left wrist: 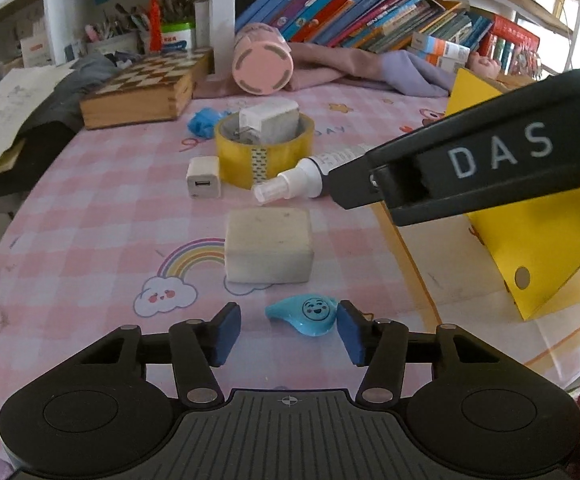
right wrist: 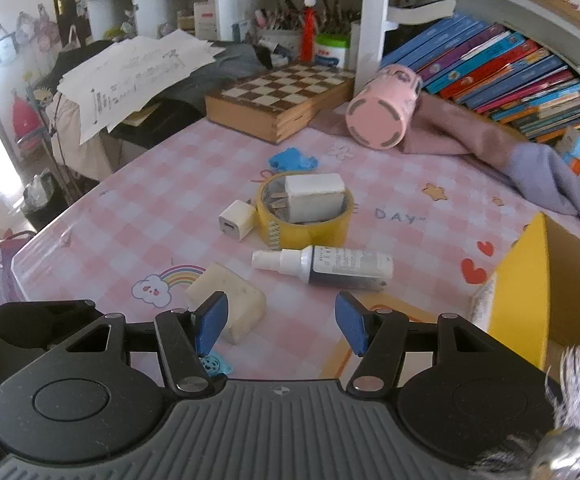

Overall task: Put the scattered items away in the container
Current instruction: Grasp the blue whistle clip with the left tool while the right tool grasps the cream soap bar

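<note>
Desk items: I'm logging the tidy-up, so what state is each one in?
Spray bottle: lying down, capped.
Tape roll: flat, charger inside.
Pink cup: tipped over.
Yellow box: open.
Chess box: closed.
Left gripper: open.
Right gripper: open.

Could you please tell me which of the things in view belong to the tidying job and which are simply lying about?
For the job:
blue smiley toy
white block
spray bottle
small white charger
yellow tape roll with large charger inside
yellow box

Lying about:
chessboard box
pink cup
books
papers
</note>
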{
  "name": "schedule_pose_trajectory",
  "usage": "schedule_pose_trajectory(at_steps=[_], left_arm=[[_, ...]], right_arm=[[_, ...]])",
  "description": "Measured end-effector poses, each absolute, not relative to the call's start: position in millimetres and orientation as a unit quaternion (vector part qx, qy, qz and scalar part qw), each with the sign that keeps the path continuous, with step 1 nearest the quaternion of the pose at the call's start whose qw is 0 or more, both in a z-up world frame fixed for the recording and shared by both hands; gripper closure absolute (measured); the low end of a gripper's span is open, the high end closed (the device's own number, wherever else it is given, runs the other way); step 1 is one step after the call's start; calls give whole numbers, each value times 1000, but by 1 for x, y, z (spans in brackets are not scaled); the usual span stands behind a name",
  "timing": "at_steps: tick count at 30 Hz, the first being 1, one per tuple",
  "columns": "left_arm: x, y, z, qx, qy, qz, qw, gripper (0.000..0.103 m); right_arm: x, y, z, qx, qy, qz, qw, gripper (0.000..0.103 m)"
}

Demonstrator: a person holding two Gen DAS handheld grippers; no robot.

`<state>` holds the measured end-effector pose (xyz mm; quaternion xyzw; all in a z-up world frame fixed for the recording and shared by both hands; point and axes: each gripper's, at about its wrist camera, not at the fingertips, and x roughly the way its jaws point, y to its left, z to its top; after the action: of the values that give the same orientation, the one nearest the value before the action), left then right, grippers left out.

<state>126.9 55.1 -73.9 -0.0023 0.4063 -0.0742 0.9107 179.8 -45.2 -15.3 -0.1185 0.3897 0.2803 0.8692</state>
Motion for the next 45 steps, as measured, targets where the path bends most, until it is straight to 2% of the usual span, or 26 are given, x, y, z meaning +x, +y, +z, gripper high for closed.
schedule_pose_trajectory(at_steps=[4, 8, 23, 34, 36, 38, 39, 45], left_arm=[[127, 48, -76, 21, 399, -87, 912, 57], [125, 44, -77, 33, 394, -83, 915, 65], [108, 94, -56, -19, 400, 15, 916, 66], [112, 127, -41, -61, 385, 72, 918, 66], [113, 129, -38, -63, 379, 75, 920, 66], [112, 130, -36, -66, 375, 77, 921, 66], [112, 131, -36, -67, 374, 78, 922, 66], [109, 134, -34, -76, 373, 82, 921, 66]], right_arm=[[191, -38, -22, -120, 408, 291, 857, 45], [197, -33, -27, -119, 419, 298, 849, 45], [215, -10, -52, -119, 465, 317, 818, 42], [216, 2, -54, -131, 462, 331, 812, 42], [213, 1, -50, -132, 455, 336, 814, 38], [210, 1, -50, -136, 450, 341, 814, 23], [209, 3, -50, -139, 451, 342, 813, 20], [210, 13, -63, -154, 464, 341, 803, 21]])
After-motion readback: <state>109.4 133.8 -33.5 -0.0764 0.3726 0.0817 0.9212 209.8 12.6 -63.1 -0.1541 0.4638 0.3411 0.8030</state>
